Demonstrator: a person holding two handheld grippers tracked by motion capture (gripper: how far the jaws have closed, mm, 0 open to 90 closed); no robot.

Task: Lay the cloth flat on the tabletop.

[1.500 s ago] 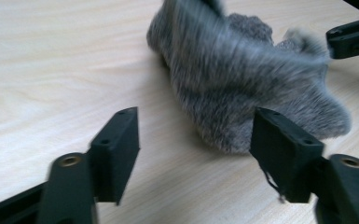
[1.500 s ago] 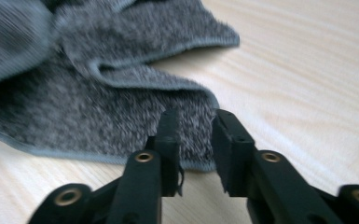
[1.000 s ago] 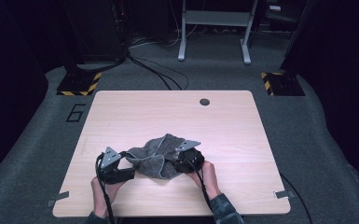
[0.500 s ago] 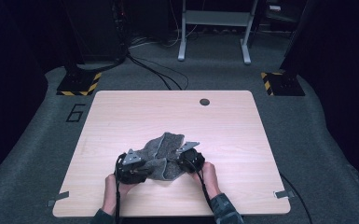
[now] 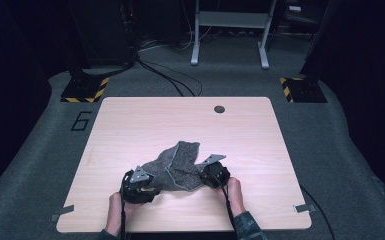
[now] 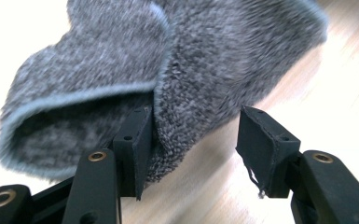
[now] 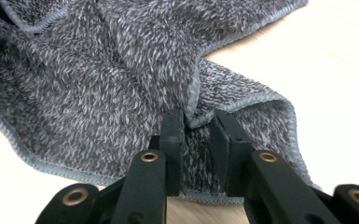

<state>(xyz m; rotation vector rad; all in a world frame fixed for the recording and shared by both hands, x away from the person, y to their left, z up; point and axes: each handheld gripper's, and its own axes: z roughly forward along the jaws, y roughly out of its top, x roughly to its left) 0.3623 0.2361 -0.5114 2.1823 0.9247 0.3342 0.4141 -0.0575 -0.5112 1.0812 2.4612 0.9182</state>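
Note:
A grey fleecy towel (image 5: pixel 180 165) lies crumpled on the wooden table (image 5: pixel 130 125), near the front edge. My left gripper (image 5: pixel 150 182) is at its front left corner. In the left gripper view a hanging fold of the towel (image 6: pixel 121 60) rests against one pad (image 6: pixel 135 144) while the other pad stands clear, so the left gripper (image 6: pixel 193 126) is open. Its jaws have just been closing, then eased slightly wider. My right gripper (image 5: pixel 204 176) is at the towel's front right, and its jaws have just been closing. There the right gripper (image 7: pixel 199 121) is shut on a hemmed fold of the towel (image 7: pixel 121 60).
A dark round hole (image 5: pixel 219 109) sits near the table's far edge. Black bases with yellow stripes (image 5: pixel 85 92) stand on the grey carpet at both far corners. Cables and a metal frame (image 5: pixel 230 20) lie beyond. A hand holds each gripper at the front edge.
My left gripper moved right, in to the towel's corner, and narrowed its jaws. My right gripper sank and closed on a fold. The towel is bunched narrower.

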